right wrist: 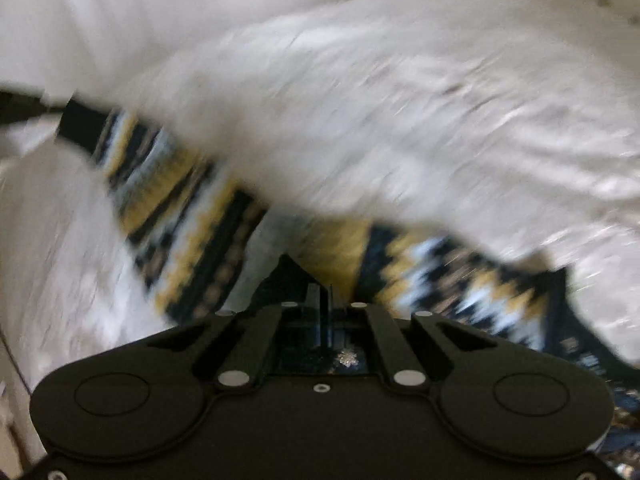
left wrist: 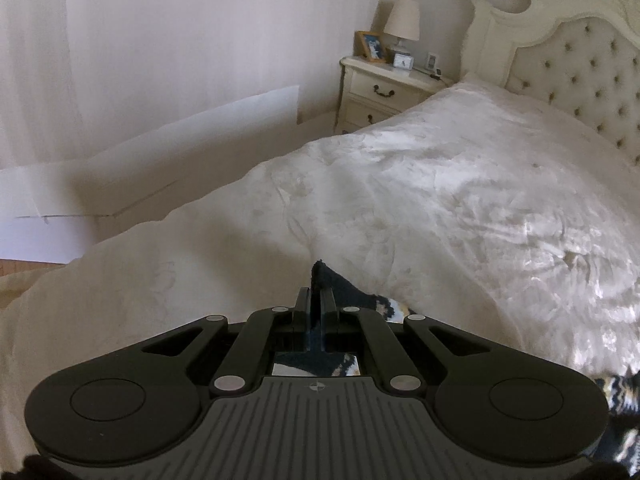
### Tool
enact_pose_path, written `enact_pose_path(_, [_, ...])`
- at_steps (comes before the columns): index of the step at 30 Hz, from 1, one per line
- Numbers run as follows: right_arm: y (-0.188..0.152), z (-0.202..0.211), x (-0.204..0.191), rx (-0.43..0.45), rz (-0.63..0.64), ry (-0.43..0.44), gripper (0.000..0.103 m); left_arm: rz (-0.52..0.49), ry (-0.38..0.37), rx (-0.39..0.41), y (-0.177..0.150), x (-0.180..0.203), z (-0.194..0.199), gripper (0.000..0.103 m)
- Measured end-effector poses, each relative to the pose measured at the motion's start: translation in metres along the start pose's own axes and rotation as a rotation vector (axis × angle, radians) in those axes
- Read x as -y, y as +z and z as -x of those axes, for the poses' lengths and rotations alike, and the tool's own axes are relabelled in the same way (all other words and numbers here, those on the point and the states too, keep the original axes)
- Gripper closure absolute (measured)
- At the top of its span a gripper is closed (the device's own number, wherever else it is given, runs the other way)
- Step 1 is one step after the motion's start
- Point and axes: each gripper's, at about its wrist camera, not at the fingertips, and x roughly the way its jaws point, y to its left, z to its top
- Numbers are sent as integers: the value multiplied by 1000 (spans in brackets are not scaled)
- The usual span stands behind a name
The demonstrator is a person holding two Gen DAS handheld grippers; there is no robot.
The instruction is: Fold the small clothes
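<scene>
Seemingly unlabelled, both left gripper (left wrist: 315,294) and right gripper (right wrist: 320,294) pinch the patterned knit garment (right wrist: 192,216).

knitted sock (right wrist: 188,216), satiny bedspread (left wrist: 460,208)

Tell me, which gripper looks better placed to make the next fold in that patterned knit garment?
Probably the right gripper: its view shows the patterned knit garment spread across the bed. The left gripper pinches one dark corner, serving as anchor.
</scene>
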Motion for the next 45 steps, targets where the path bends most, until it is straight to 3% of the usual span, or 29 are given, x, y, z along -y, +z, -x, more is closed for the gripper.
enact_pose_path(2, [6, -4, 4, 21, -17, -27, 91, 2, 3, 2, 1, -1, 0, 99])
enact_pose_path(3, [7, -10, 4, 10, -12, -20, 83, 7, 2, 1, 1, -1, -1, 99])
enact_pose_path(5, [7, -20, 2, -14, 3, 4, 64, 16, -1, 1, 1, -1, 0, 99])
enact_pose_path(6, [6, -18, 5, -6, -12, 23, 46, 18, -3, 3, 1, -1, 1, 99])
enact_pose_path(7, [5, -12, 8, 22, -51, 40, 41, 18, -5, 5, 1, 0, 0, 99])
enact_pose_path(9, [-1, 4, 17, 70, -126, 21, 41, 20, -11, 6, 1, 0, 2, 99])
enact_pose_path(14, [-46, 57, 69, 83, -386, -226, 41, 47, -42, 15, 4, 0, 10, 99])
enact_pose_path(17, [-88, 83, 109, 22, -507, -379, 41, 54, -69, 25, 7, 4, 16, 99])
enact_pose_path(21, [-140, 104, 155, -69, -634, -458, 41, 50, -112, 31, 11, 14, 27, 99])
enact_pose_path(23, [-157, 103, 168, -128, -665, -498, 43, 41, -128, 39, 13, 20, 35, 99])
enact_pose_path(26, [-167, 100, 173, -207, -654, -624, 43, 38, -150, 56, 15, 30, 48, 99])
enact_pose_path(28, [-155, 106, 161, -124, -625, -598, 43, 26, -152, 70, 16, 37, 57, 99])
enact_pose_path(30, [-137, 105, 140, -45, -541, -505, 44, 27, -160, 71, 16, 44, 64, 99])
enact_pose_path(32, [-121, 97, 115, -13, -450, -438, 44, 32, -182, 73, 18, 52, 73, 99])
enact_pose_path(35, [-105, 86, 89, 41, -421, -311, 44, 17, -222, 87, 21, 68, 93, 99])
enact_pose_path(40, [-105, 83, 75, 42, -427, -217, 43, -36, -335, 142, 26, 115, 138, 99])
enact_pose_path(45, [-127, 107, 83, 41, -449, -182, 43, -92, -510, 157, 17, 187, 178, 99])
